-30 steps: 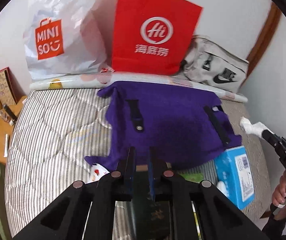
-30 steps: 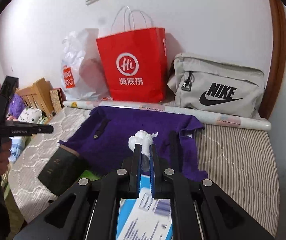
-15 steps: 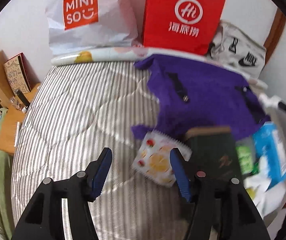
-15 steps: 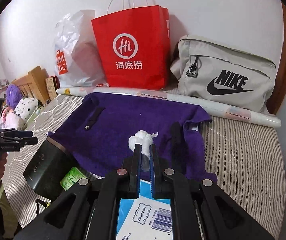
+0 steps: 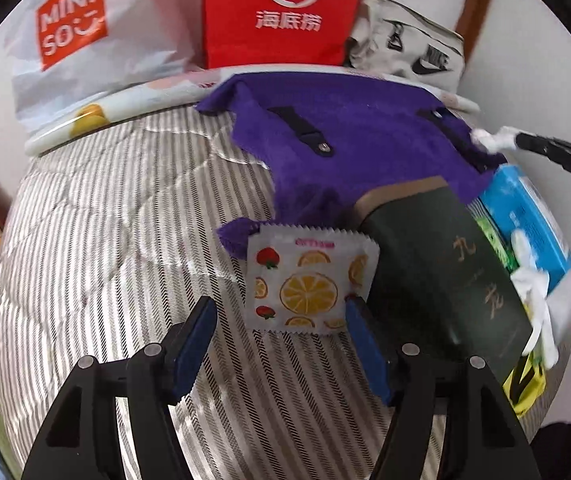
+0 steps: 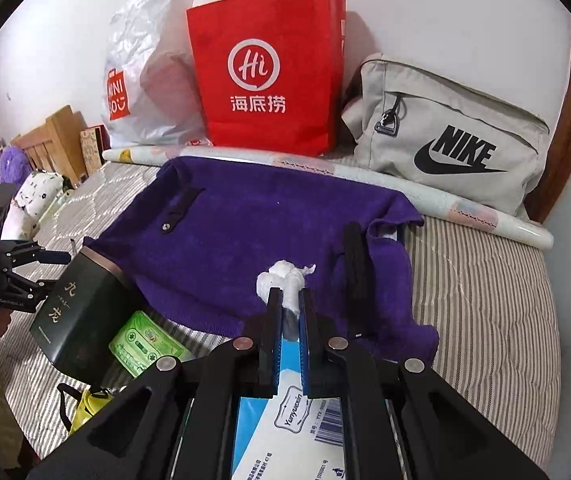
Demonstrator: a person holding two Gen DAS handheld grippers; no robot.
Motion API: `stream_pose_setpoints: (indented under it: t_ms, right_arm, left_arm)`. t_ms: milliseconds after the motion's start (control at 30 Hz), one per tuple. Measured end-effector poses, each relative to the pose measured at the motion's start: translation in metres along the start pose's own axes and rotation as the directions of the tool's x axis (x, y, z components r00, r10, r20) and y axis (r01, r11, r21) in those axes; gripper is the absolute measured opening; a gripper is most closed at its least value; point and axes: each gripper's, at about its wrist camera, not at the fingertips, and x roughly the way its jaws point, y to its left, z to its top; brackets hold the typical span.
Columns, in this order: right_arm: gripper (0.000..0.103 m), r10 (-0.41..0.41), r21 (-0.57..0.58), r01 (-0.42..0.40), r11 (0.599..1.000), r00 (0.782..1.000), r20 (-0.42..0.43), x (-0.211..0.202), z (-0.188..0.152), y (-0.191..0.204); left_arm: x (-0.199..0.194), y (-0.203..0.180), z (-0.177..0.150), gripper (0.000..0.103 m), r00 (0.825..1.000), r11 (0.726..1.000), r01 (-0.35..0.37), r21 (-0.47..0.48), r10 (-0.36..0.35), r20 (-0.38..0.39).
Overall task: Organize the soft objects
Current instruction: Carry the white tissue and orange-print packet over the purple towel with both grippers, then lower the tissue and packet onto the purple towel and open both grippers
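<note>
Opening over the fruit-printed white sachet (image 5: pixel 309 282) at frame centre, your left fingers (image 5: pixel 355 324) could snag the striped bed quilt (image 5: pixel 125 216); your right gripper (image 6: pixel 288 306) clenches a white tissue wad (image 6: pixel 283 276).

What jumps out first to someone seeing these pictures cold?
A bright red paper bag stands against the wall behind a purple cloth spread on the striped bed. Nearer, the right gripper pinches a wad of white tissue, while the left gripper, jaws opening, hovers at a fruit-printed packet.
</note>
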Motion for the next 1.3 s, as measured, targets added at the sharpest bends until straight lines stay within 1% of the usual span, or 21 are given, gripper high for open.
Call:
stream_pose_setpoints:
  t_ms: [67,133,167,233,333,467,533,567,600,667,733,767,800,900,1033,1167,1200,1300]
  right_arm:
    - [0.007,-0.01,-0.003,0.01,1.0,1.0,-0.007,0.0,-0.001,0.001]
    - [0.007,-0.019,-0.005,0.019,1.0,1.0,-0.014,0.001,-0.001,0.001]
    - [0.008,-0.021,-0.006,0.021,1.0,1.0,-0.015,0.002,-0.001,0.001]
    - [0.008,-0.027,-0.005,0.027,1.0,0.999,-0.02,0.004,-0.001,0.002]
    - [0.008,-0.029,-0.004,0.029,1.0,0.999,-0.033,0.008,-0.002,0.003]
    - [0.008,-0.031,-0.014,0.03,0.999,0.999,-0.044,0.011,-0.003,0.005]
    - [0.008,-0.031,-0.015,0.03,0.999,0.998,-0.047,0.012,-0.003,0.006]
    - [0.008,-0.029,-0.013,0.029,1.0,0.998,-0.047,0.012,-0.004,0.006]
    - [0.008,-0.027,-0.01,0.026,1.0,0.999,-0.046,0.012,-0.004,0.006]
    - [0.008,-0.023,-0.008,0.023,1.0,0.999,-0.046,0.011,-0.005,0.006]
    - [0.008,-0.023,-0.008,0.022,1.0,0.999,-0.046,0.01,-0.006,0.006]
    - [0.008,-0.021,-0.005,0.021,1.0,0.999,-0.045,0.009,-0.007,0.006]
    - [0.008,-0.018,-0.002,0.018,1.0,0.999,-0.044,0.008,-0.008,0.006]
    - [0.008,-0.013,-0.001,0.013,1.0,0.999,-0.036,0.003,-0.012,0.007]
    - [0.008,-0.01,0.012,0.01,1.0,1.0,-0.029,-0.002,-0.017,0.005]
    - [0.008,-0.008,0.027,0.008,1.0,1.0,-0.015,-0.008,-0.021,0.001]
    - [0.008,-0.012,0.029,0.013,1.0,1.0,-0.013,-0.01,-0.022,0.0]
    - [0.008,-0.003,0.045,0.003,0.999,1.0,0.002,-0.016,-0.025,-0.004]
  left_arm:
    - [0.0,0.001,-0.001,0.065,0.999,0.999,0.039,0.017,-0.039,0.005]
    - [0.001,0.002,0.0,0.068,0.996,0.995,0.092,0.028,-0.092,0.007]
    - [0.002,0.001,0.0,0.069,0.995,0.995,0.094,0.036,-0.095,0.009]
    - [0.005,-0.001,0.002,0.069,0.997,0.996,0.075,0.045,-0.075,0.009]
    - [0.01,0.0,0.006,0.069,0.998,0.998,0.063,0.03,-0.063,0.004]
    - [0.013,0.004,0.006,0.068,0.998,0.999,0.055,0.001,-0.055,0.021]
    - [0.017,0.006,0.008,0.061,0.999,0.999,0.047,-0.012,-0.047,0.009]
    - [0.017,0.005,0.008,0.052,0.999,0.999,0.04,-0.007,-0.04,0.015]
    - [0.017,0.005,0.008,0.041,0.999,0.999,0.036,-0.003,-0.036,0.015]
    - [0.015,0.006,0.007,0.031,0.999,0.999,0.05,-0.002,-0.05,0.007]
    - [0.013,0.006,0.007,0.023,0.998,0.998,0.062,-0.007,-0.062,0.005]
    - [0.012,0.007,0.006,0.014,0.998,0.998,0.055,-0.01,-0.055,0.004]
    - [0.01,0.007,0.004,0.01,0.999,0.999,0.049,-0.017,-0.049,0.002]
    - [0.002,0.007,-0.001,0.006,0.999,0.998,0.053,-0.041,-0.053,0.01]
    - [-0.01,0.004,-0.011,0.005,0.999,0.996,0.023,-0.084,-0.021,0.026]
    - [-0.034,0.004,-0.019,0.005,0.997,0.991,0.044,-0.129,-0.036,0.062]
    - [-0.041,0.001,-0.021,0.005,0.996,0.99,0.056,-0.131,-0.047,0.072]
    - [-0.057,-0.011,-0.021,0.005,0.995,0.991,0.059,-0.117,-0.049,0.089]
